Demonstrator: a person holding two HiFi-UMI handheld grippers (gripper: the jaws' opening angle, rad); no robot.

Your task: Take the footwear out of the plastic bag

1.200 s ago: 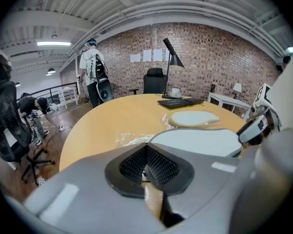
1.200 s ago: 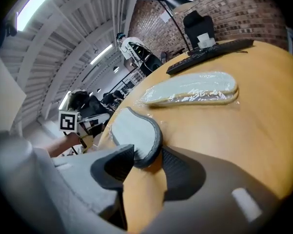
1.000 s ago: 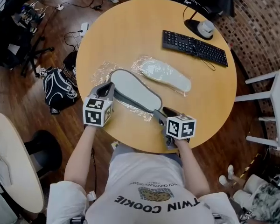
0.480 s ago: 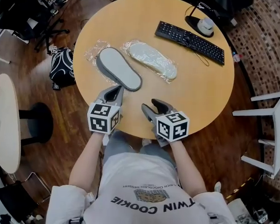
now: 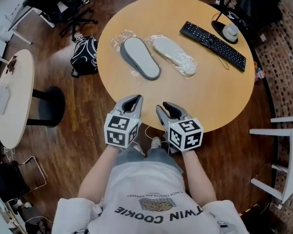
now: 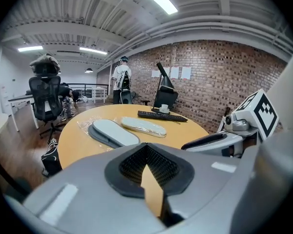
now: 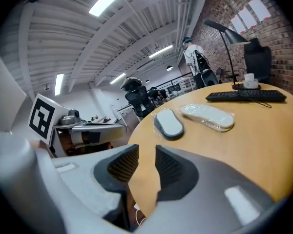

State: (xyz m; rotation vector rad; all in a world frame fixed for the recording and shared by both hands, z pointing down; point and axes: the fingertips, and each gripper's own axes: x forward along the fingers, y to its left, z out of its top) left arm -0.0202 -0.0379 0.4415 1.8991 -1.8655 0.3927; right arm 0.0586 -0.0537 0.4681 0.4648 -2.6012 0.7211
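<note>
Grey slipper (image 5: 140,57) lies flat side up on the far-left part of the table (image 5: 219,96), on a crumpled clear bag (image 5: 118,37). Bag's edges are hard to trace, so can't tell if film still covers any of it. Just right of it is a 2nd slipper (image 5: 174,55), pale, wrapped in plastic, detail lost under the film. Both are well apart from the grippers, which hang off the near rim above the person's legs.

Left gripper (image 5: 135,100): head view doesn't show the tips clearly. Its own view shows pads meeting at the tips, nothing in them. Right gripper (image 5: 165,108): own view shows jaws part-way apart, just been closing, nothing between.

Keyboard (image 5: 212,45) & lamp (image 5: 229,31) sit far right. Head view shows the lamp's base, its arm shows clearly only in the right gripper view. Backpack (image 5: 84,56) on the floor, left of table.
</note>
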